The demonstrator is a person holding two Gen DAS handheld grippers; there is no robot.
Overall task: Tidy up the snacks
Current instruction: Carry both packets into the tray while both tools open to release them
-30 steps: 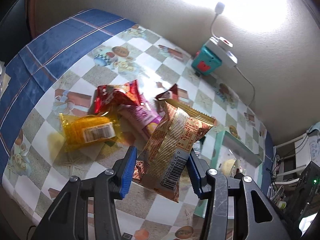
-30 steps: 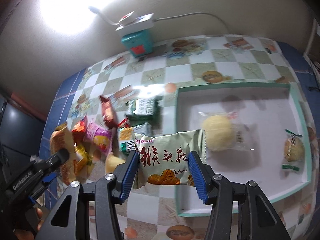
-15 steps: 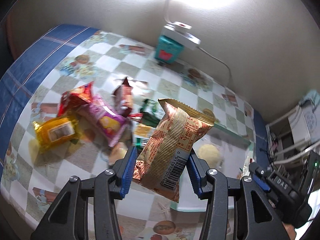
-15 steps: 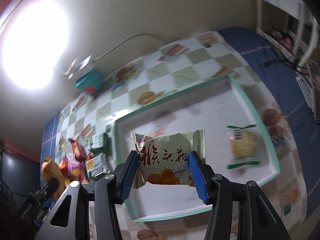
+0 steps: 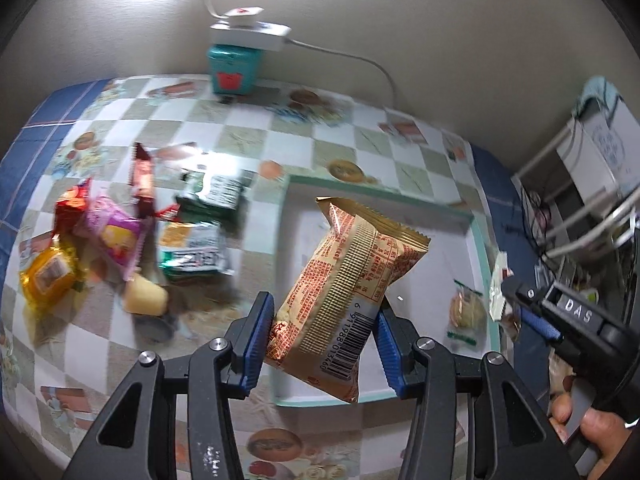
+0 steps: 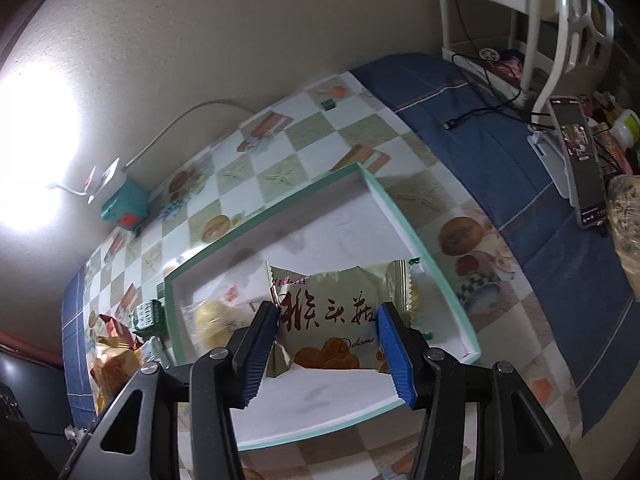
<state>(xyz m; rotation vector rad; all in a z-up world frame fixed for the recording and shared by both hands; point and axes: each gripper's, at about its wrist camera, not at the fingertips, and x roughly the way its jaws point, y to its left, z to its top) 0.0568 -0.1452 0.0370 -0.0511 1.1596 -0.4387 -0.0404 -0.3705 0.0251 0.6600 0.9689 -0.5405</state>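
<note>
Above the white tray (image 5: 478,240) at centre frame, left gripper (image 5: 322,336) clamps an orange packet (image 5: 348,296); right gripper (image 6: 328,344) clamps a green packet (image 6: 336,312).

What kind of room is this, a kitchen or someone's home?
Most likely a home: a table in a food-print checkered cloth against a plaster wall, a power strip on a teal box, and a cluttered white rack beside it.
</note>
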